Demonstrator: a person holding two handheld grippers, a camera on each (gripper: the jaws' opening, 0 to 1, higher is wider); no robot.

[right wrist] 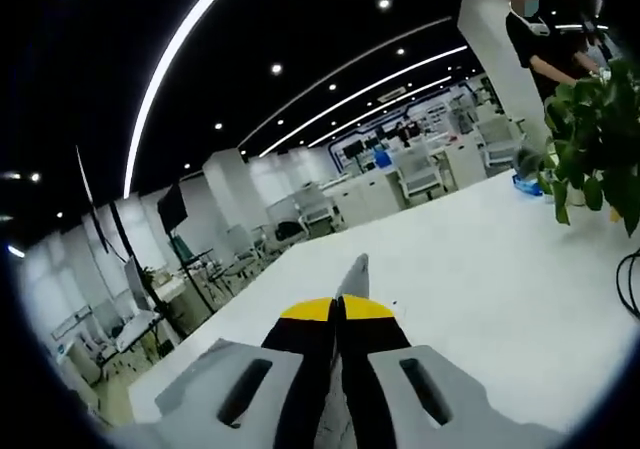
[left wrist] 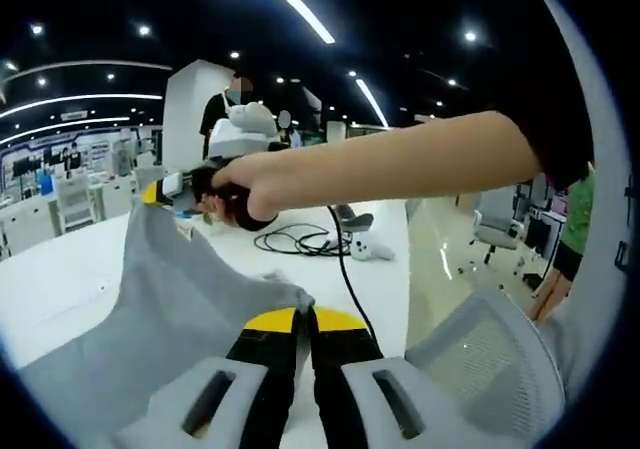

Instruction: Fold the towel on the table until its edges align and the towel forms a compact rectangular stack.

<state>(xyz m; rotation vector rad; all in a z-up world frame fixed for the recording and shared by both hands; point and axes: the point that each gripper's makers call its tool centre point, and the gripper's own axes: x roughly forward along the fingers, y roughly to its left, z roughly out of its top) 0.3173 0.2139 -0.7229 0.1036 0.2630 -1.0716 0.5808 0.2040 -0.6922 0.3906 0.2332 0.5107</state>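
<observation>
A grey towel (left wrist: 170, 309) hangs stretched above the white table (left wrist: 60, 279) in the left gripper view. My left gripper (left wrist: 305, 316) is shut on one of its corners, at the bottom centre. The right gripper (left wrist: 175, 191), held by a person's hand, grips the towel's far corner at the upper left. In the right gripper view, my right gripper (right wrist: 338, 309) is shut, and a thin point of grey towel (right wrist: 354, 274) sticks out past its yellow tips, over the white table (right wrist: 480, 269).
A black cable (left wrist: 300, 239) and a small white device (left wrist: 368, 250) lie on the table beyond the towel. A mesh office chair (left wrist: 490, 354) stands at the lower right. A potted plant (right wrist: 590, 139) sits at the table's right edge. People stand in the background.
</observation>
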